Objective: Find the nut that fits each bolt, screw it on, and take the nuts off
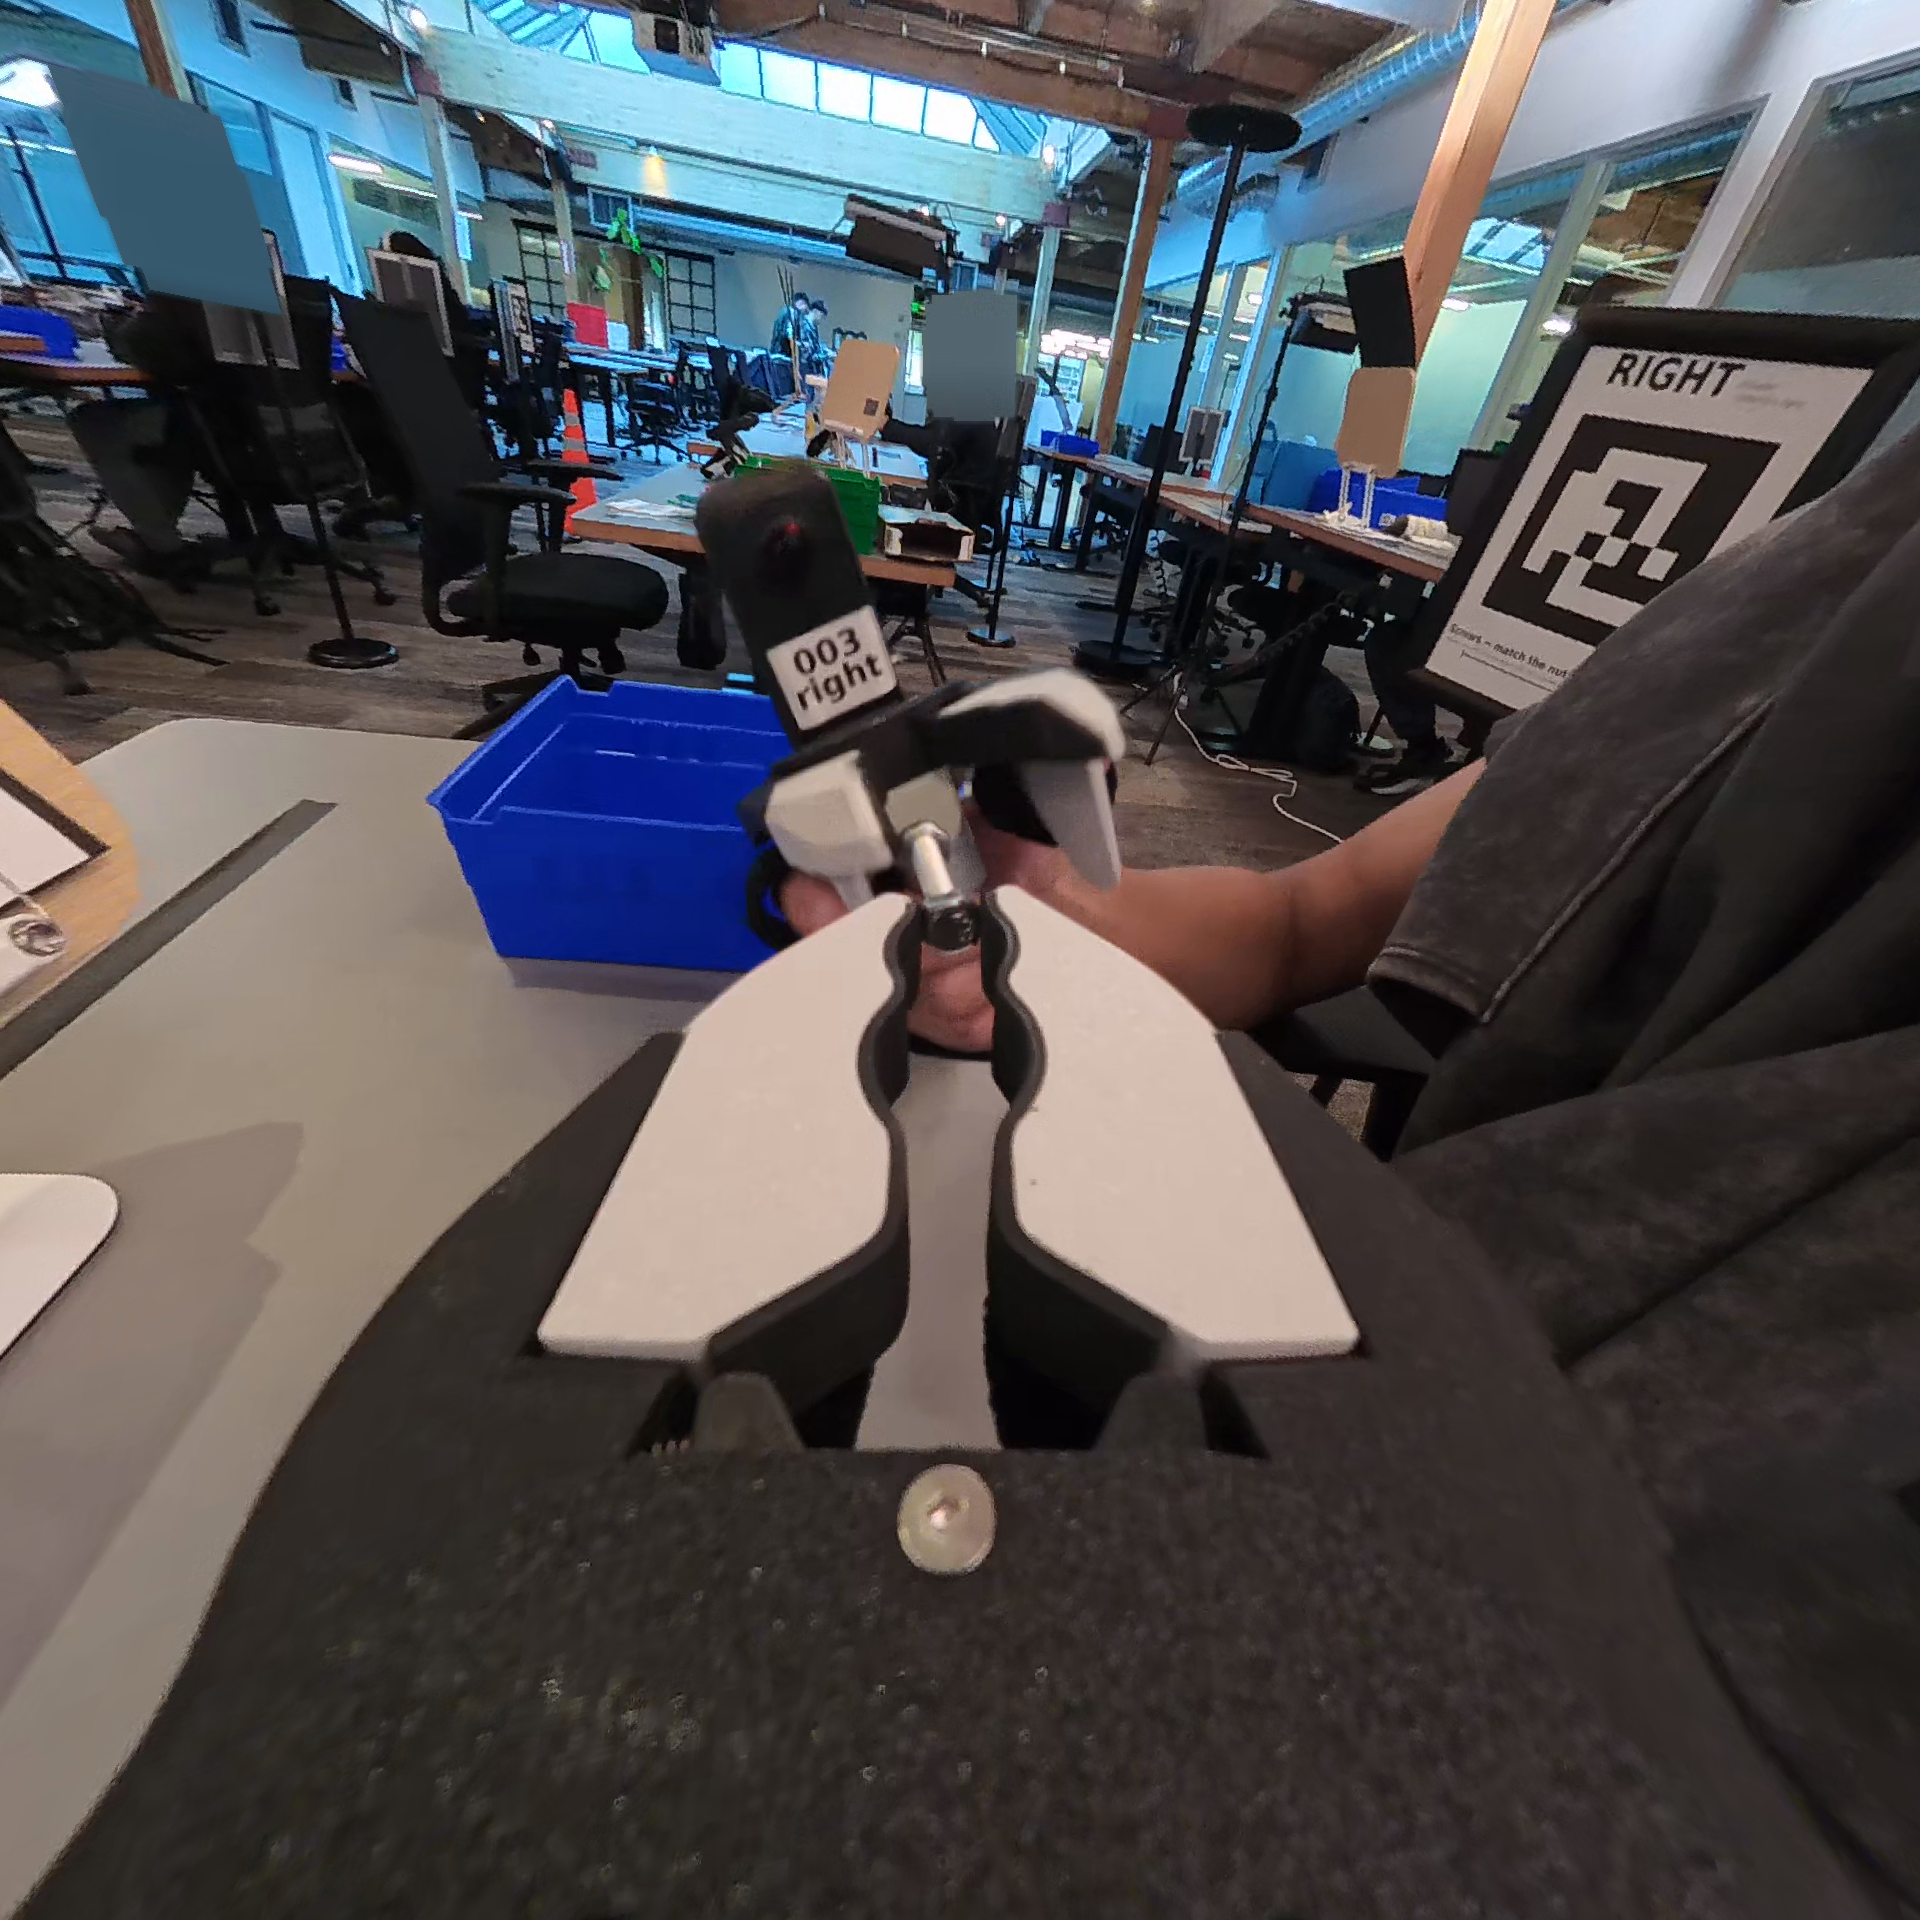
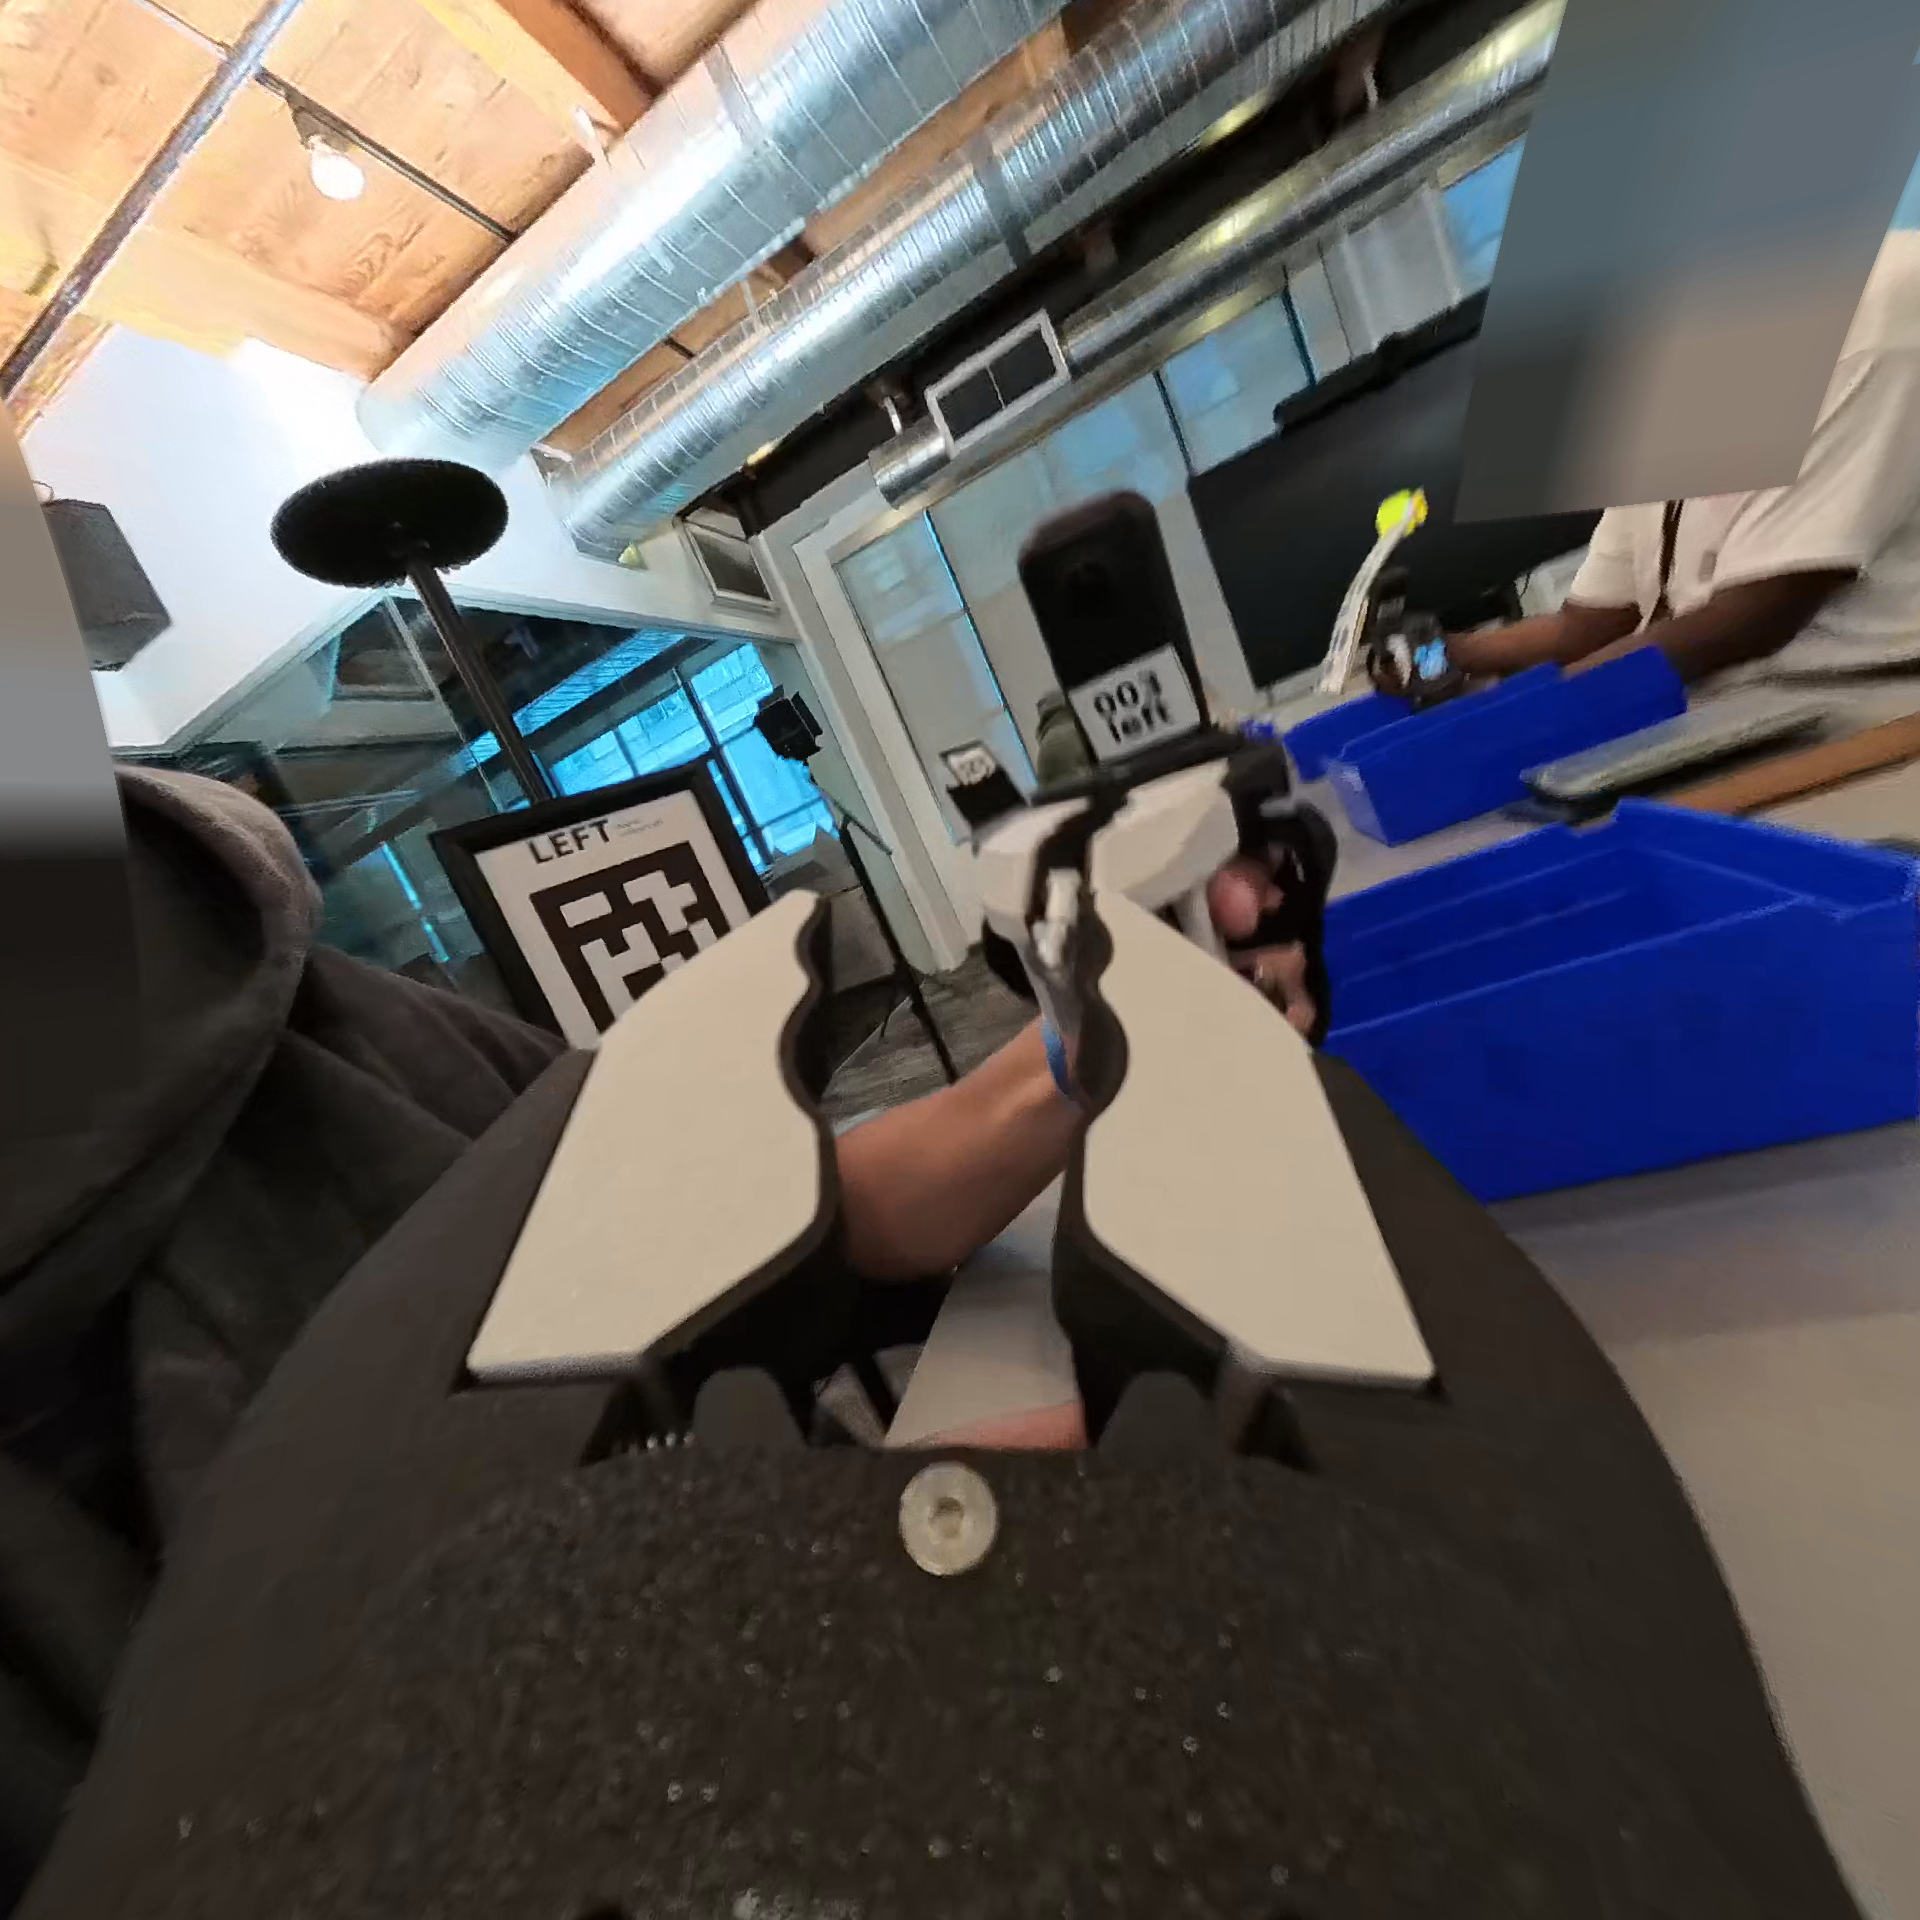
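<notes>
Your left gripper [image 1: 948,925] is pinching the silver hex nut [image 1: 948,923] at its fingertips, fingers nearly together around it. The nut sits on the end of the silver threaded bolt [image 1: 925,857], which runs straight ahead from those tips toward your right gripper [image 1: 971,831]. The right gripper's fingers are spread wide in its own view (the bolt's far end is hidden among its parts, so I can't tell what holds it). Both tools are held in the air above the grey tabletop [image 1: 260,1039]. The blue plastic bin [image 1: 603,821] sits just beyond and left of the left gripper; no contents are visible, though the floor is mostly hidden.
</notes>
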### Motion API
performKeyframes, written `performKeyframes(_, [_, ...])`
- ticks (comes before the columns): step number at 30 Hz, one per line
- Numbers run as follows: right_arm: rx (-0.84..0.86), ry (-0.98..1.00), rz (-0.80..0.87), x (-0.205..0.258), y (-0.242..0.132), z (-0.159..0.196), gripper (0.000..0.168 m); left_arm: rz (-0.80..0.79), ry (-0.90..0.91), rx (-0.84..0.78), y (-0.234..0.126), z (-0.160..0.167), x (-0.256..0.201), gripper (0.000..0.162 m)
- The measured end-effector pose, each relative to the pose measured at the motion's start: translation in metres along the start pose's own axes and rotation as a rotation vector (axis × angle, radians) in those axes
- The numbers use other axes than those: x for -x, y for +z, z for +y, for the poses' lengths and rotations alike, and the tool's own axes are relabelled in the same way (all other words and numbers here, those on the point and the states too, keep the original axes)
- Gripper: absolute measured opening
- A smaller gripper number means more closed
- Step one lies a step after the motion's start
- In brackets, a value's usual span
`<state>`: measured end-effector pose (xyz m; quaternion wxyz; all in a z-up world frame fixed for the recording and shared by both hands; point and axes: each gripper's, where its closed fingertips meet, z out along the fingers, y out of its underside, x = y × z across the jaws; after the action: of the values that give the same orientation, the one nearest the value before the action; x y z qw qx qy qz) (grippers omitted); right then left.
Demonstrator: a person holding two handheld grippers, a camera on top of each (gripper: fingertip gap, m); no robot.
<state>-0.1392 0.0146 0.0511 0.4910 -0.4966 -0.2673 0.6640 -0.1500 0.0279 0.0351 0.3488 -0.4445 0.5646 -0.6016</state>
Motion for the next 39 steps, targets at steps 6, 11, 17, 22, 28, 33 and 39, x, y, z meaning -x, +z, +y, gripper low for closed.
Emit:
performKeyframes(6, [0.053, 0.012, 0.088, -0.021, -0.009, 0.009, 0.037, 0.010, 0.000, -0.015, 0.000, -0.004, -0.003, 0.010])
performKeyframes(11, [0.061, -0.024, 0.019, -0.006, 0.003, 0.015, 0.039, 0.005, 0.000, 0.022, 0.001, 0.004, 0.000, 0.010])
performKeyframes(17, [0.022, -0.035, 0.088, -0.021, -0.009, 0.007, 0.038, -0.002, -0.011, 0.054, 0.002, 0.010, 0.003, 0.010])
performKeyframes(22, [0.100, 0.013, 0.015, -0.014, 0.000, 0.023, 0.035, -0.006, 0.011, 0.068, 0.005, 0.008, -0.001, 0.010])
performKeyframes(28, [0.009, -0.106, 0.058, -0.009, -0.009, 0.000, 0.036, -0.030, 0.014, 0.133, 0.007, 0.019, 0.001, 0.010])
performKeyframes(33, [0.170, -0.034, 0.086, -0.027, -0.007, 0.029, 0.033, -0.032, 0.036, 0.123, 0.005, 0.014, -0.004, 0.010])
performKeyframes(39, [0.077, -0.177, 0.106, -0.017, -0.010, 0.007, 0.032, -0.109, 0.018, 0.209, 0.001, 0.031, 0.012, 0.010])
